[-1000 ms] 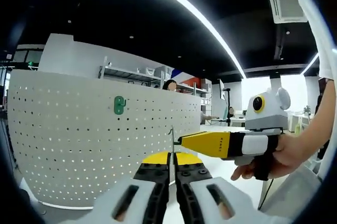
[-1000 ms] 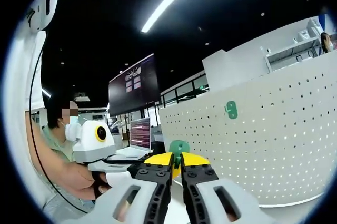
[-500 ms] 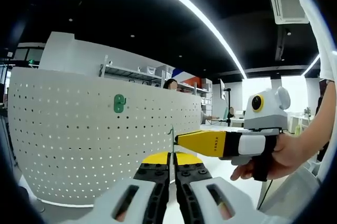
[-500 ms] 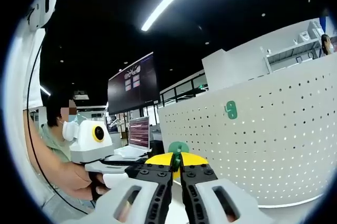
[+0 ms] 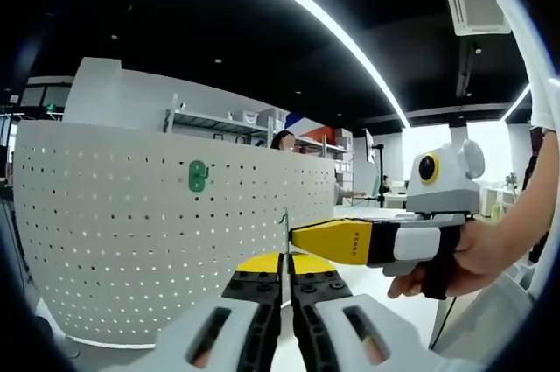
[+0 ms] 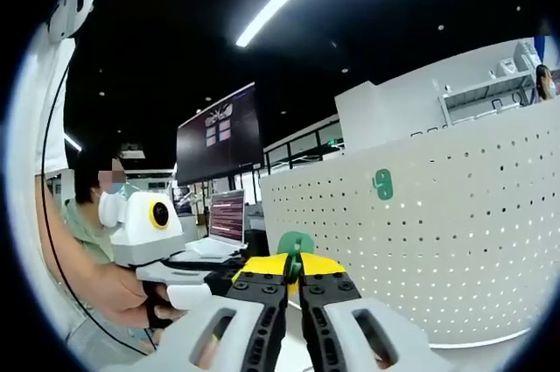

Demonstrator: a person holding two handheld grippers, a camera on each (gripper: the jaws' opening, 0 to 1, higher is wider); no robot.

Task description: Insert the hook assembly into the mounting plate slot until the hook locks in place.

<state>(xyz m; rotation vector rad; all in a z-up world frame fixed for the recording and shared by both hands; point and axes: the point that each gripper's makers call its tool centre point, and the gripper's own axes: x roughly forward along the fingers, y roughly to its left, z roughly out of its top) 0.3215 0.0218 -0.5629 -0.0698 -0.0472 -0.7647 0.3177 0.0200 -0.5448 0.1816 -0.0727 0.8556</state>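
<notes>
Both claws pinch one green hook (image 6: 297, 245) between them, well short of the white perforated panel (image 5: 166, 241), where another green hook (image 5: 199, 175) already sits at centre left. Best advanced squarely toward a hole, both claws level. The left gripper view shows the right claw (image 5: 302, 239) edge-on; the right gripper view shows the left claw (image 6: 229, 277) lower left.
</notes>
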